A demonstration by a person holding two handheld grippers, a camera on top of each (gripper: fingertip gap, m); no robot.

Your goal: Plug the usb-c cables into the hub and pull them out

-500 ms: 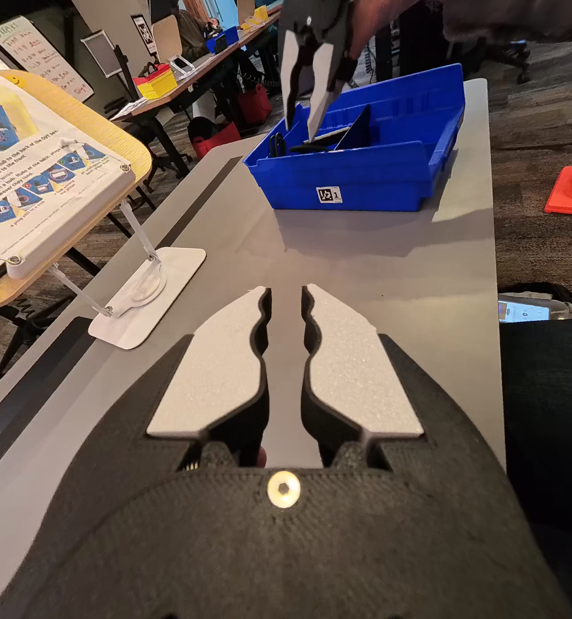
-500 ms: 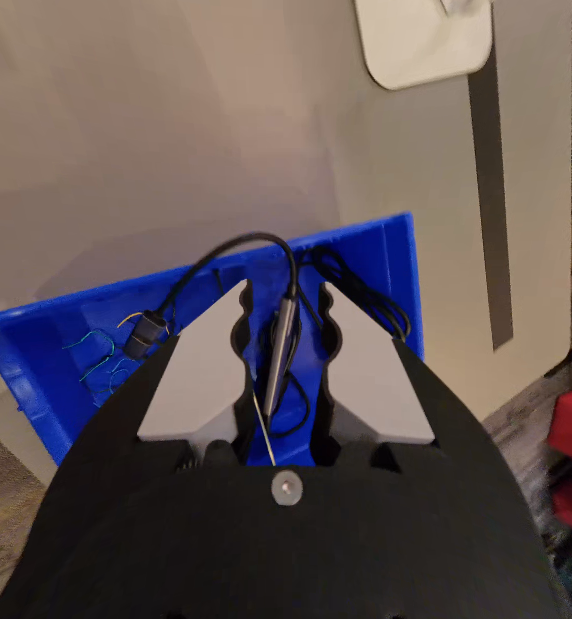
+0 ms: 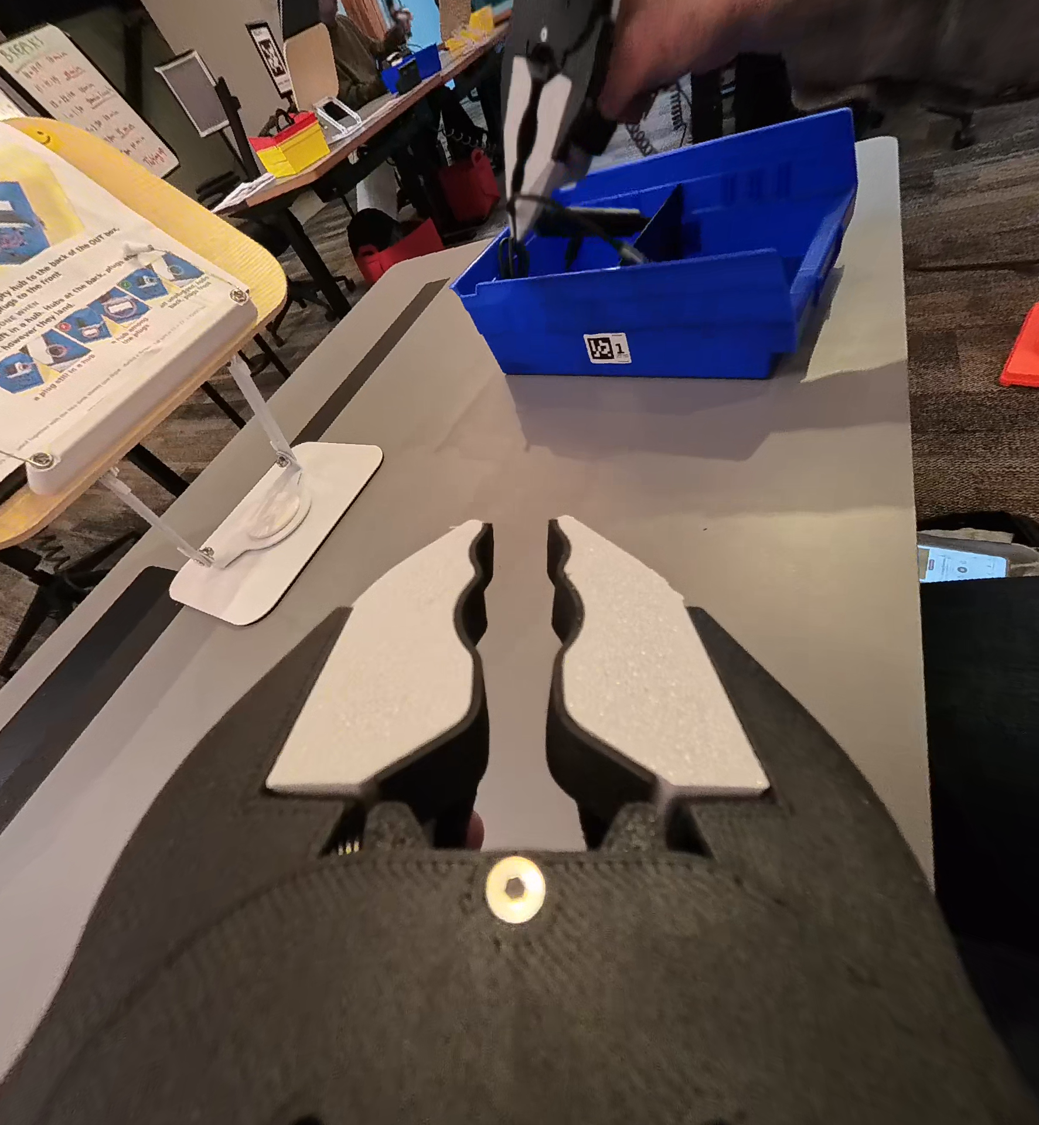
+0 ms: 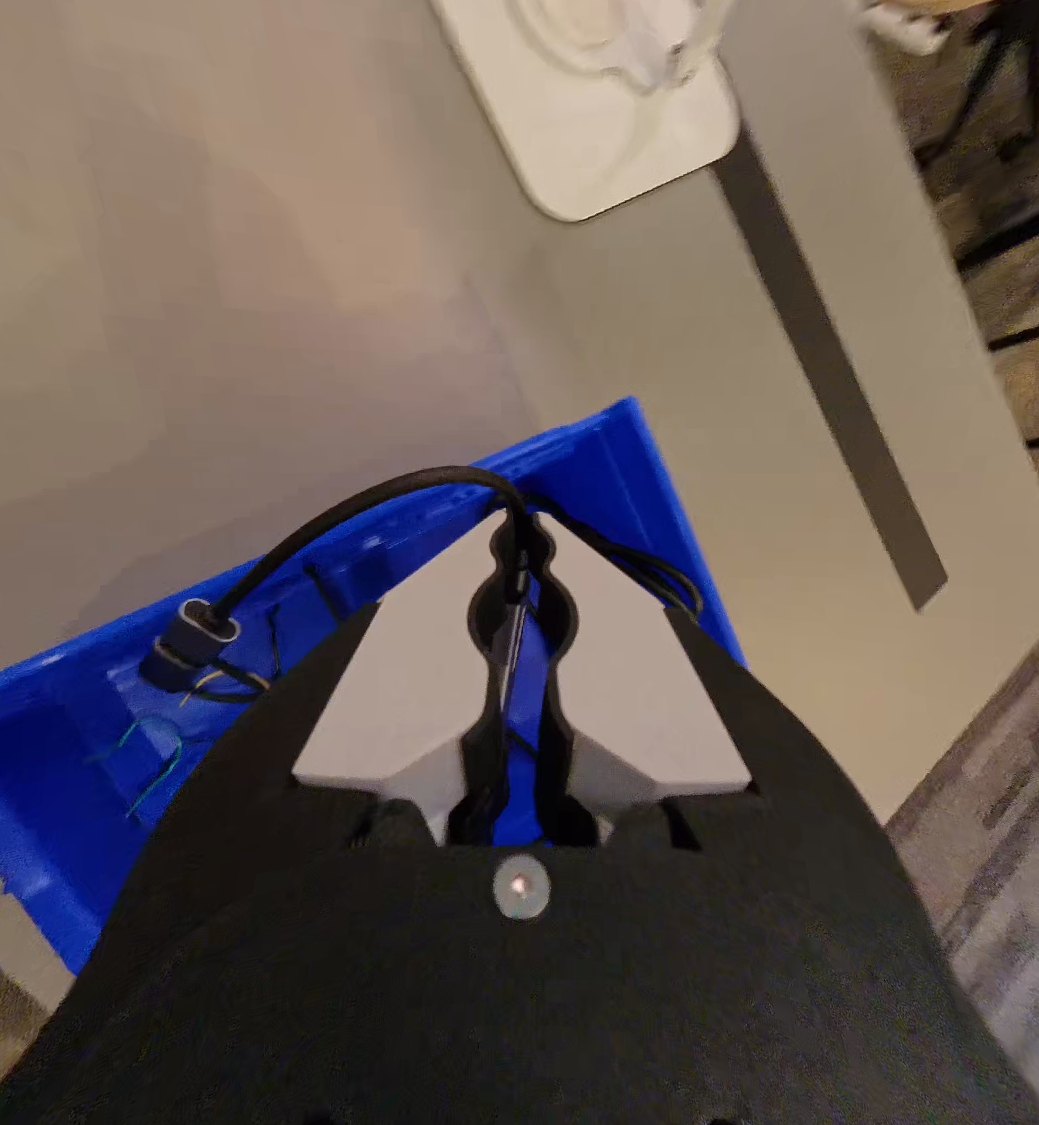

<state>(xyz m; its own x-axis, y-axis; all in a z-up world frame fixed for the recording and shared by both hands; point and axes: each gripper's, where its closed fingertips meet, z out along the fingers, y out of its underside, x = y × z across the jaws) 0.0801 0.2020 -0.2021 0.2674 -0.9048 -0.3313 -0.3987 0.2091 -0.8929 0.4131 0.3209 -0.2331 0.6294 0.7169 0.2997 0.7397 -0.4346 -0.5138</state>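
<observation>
While right gripper pinches hub over blue bin, left gripper idle

Each gripper has a black textured body, pale grey wavy-edged fingers, one silver screw.

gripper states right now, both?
Left hand-held gripper: open, empty, above the table.
Right hand-held gripper: shut on the black cable, over the blue bin.
</observation>
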